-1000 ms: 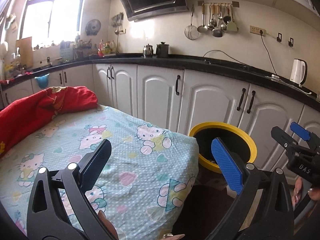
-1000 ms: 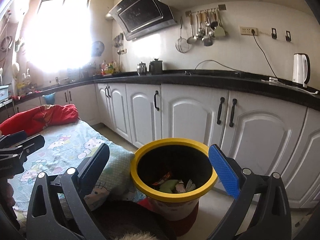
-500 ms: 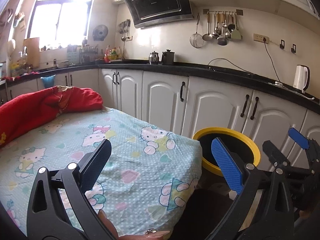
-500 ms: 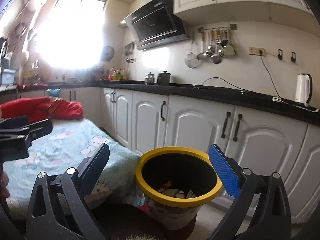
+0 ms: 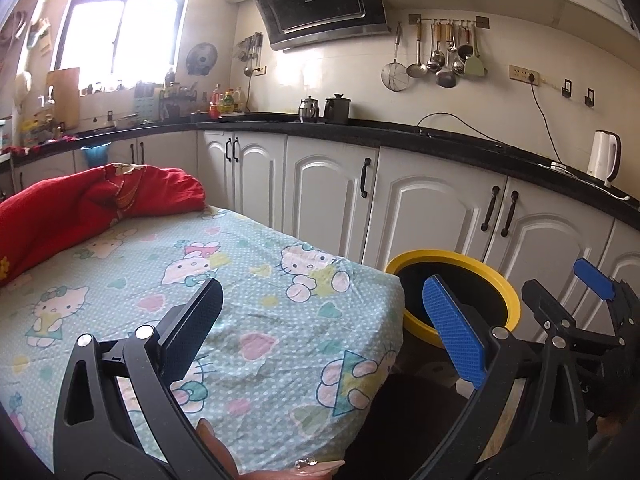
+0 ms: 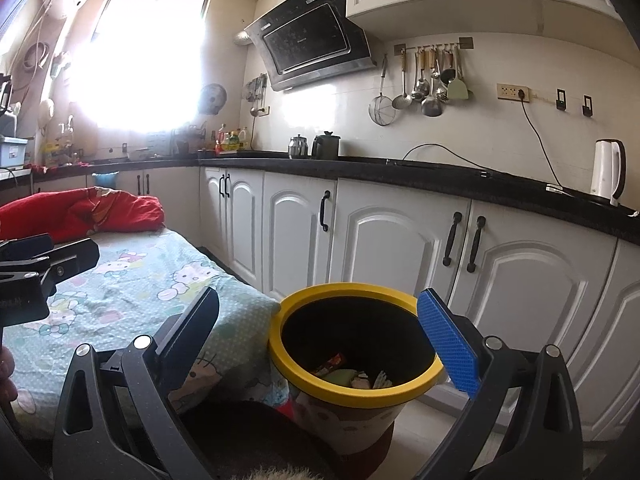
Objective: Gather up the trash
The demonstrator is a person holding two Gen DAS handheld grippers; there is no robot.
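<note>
My left gripper (image 5: 320, 320) hangs over the table with its jaws spread wide and nothing between them. The table wears a pale green cartoon-cat cloth (image 5: 240, 280), bare of litter where I can see it, with a red blanket (image 5: 80, 200) bunched at its far end. My right gripper (image 6: 320, 328) is likewise wide open and empty, held above the bin (image 6: 356, 392), whose yellow rim sits just beside the table's corner. Down in the bin lie a few wrappers and scraps (image 6: 352, 372). From the left camera the table's edge covers the near side of the bin, and my right gripper shows at the far right. Behind everything runs a row of white cabinets (image 6: 400, 248) under a black counter (image 5: 440, 136), with a white kettle (image 6: 608, 170), two dark pots (image 5: 326, 108) and hanging utensils (image 6: 428, 80).
</note>
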